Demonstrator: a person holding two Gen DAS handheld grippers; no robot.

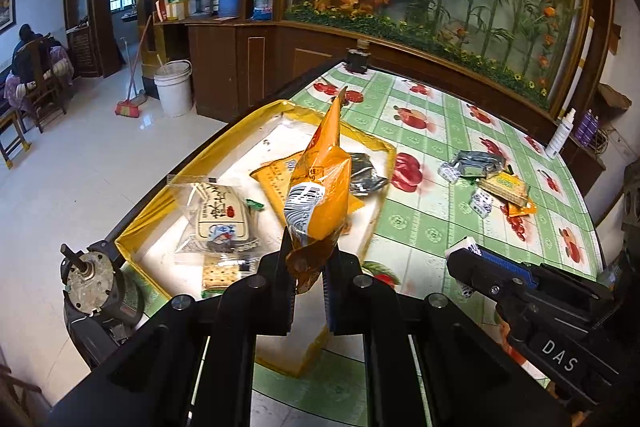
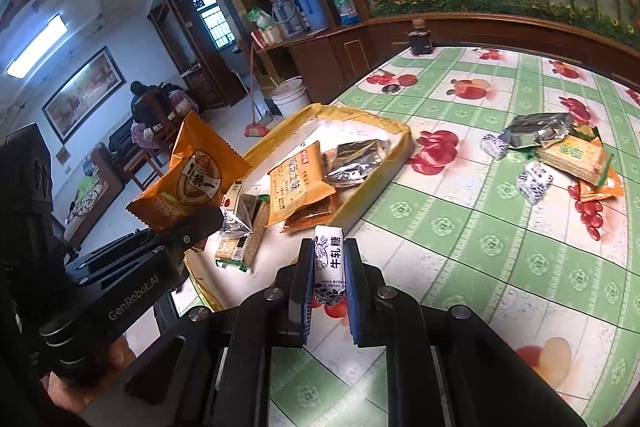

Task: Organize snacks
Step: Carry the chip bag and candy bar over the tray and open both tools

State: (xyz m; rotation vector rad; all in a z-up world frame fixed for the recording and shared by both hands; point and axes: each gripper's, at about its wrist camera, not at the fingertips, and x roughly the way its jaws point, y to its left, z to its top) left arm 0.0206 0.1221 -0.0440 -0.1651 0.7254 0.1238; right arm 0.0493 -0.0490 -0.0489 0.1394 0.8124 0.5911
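While both hands hover over the desk [image 2: 460,227], each one has a snack:
Left tongs [image 1: 308,267]: clenched on the crimped end of an orange snack bag [image 1: 320,187], which stands up over the tray.
Right tongs [image 2: 329,259]: clamped tight around a white milk-candy wrapper [image 2: 329,251] with blue print, held above the green fruit-pattern cloth.
Tray [image 2: 400,147]: a shallow yellow-walled box at the desk's left edge.
In the tray: an orange biscuit packet [image 2: 296,183], a silver foil pack [image 2: 356,159], a clear-wrapped cake [image 1: 218,215] and crackers [image 1: 220,273].
Loose pile [image 2: 560,151]: off to the right on the cloth, well apart from the tray; a silver pack, green and orange packets, blue-and-white candies.
Far end: a dark jar [image 2: 419,41] by the wooden cabinet.
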